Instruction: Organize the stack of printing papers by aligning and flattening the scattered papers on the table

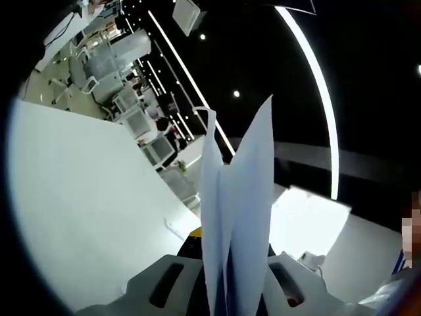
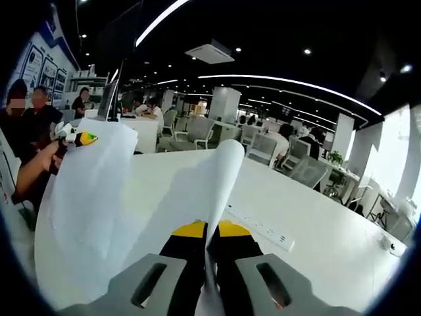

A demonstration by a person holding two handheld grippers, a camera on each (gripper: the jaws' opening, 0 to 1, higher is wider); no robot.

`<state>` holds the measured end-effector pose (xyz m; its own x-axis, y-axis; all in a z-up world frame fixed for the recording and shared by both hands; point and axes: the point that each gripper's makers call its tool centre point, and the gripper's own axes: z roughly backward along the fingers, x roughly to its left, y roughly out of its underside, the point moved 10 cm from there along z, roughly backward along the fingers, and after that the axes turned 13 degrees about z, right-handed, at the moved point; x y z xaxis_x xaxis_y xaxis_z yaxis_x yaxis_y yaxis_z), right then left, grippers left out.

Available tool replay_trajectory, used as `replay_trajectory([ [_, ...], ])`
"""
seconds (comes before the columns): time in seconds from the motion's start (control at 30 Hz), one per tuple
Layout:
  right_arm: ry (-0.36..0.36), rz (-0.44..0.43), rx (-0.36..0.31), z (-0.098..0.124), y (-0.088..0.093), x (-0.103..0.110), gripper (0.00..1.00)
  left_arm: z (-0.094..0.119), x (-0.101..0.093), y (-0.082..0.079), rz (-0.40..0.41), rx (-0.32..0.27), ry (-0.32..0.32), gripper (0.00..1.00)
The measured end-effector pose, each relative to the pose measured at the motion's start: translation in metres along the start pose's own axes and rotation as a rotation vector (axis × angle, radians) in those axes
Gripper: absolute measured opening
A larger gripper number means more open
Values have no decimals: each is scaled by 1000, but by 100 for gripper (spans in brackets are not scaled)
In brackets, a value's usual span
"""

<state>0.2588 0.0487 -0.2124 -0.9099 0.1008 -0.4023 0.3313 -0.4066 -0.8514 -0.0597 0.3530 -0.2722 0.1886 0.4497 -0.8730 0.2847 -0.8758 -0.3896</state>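
Left gripper view shows both grippers (image 1: 237, 289) (image 2: 209, 270) clenched on lifted papers (image 1: 240, 197) at 12 o'clock—aligning, flattening remain—above the table (image 2: 316, 230).

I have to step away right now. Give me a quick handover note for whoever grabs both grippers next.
Left gripper: shut on the papers, sheets standing up between its jaws, lifted above the white table.
Right gripper: shut on the same papers, which drape toward the left gripper at the far end.
Done: sheets gathered and held at both ends.
Left: edges look uneven; align them, lay the stack on the table, flatten it.
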Motion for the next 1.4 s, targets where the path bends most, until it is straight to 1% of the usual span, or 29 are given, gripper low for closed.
replay_trajectory([
  [0.47, -5, 1, -8, 2, -1, 3, 0, 1, 0, -1, -2, -1, 1, 6],
  [0.83, -3, 3, -14, 4, -4, 4, 0, 2, -2, 3, -4, 2, -1, 6],
  [1.4, -18, 18, -17, -1, -8, 8, 0, 0, 0, 1, -2, 6, -2, 6],
])
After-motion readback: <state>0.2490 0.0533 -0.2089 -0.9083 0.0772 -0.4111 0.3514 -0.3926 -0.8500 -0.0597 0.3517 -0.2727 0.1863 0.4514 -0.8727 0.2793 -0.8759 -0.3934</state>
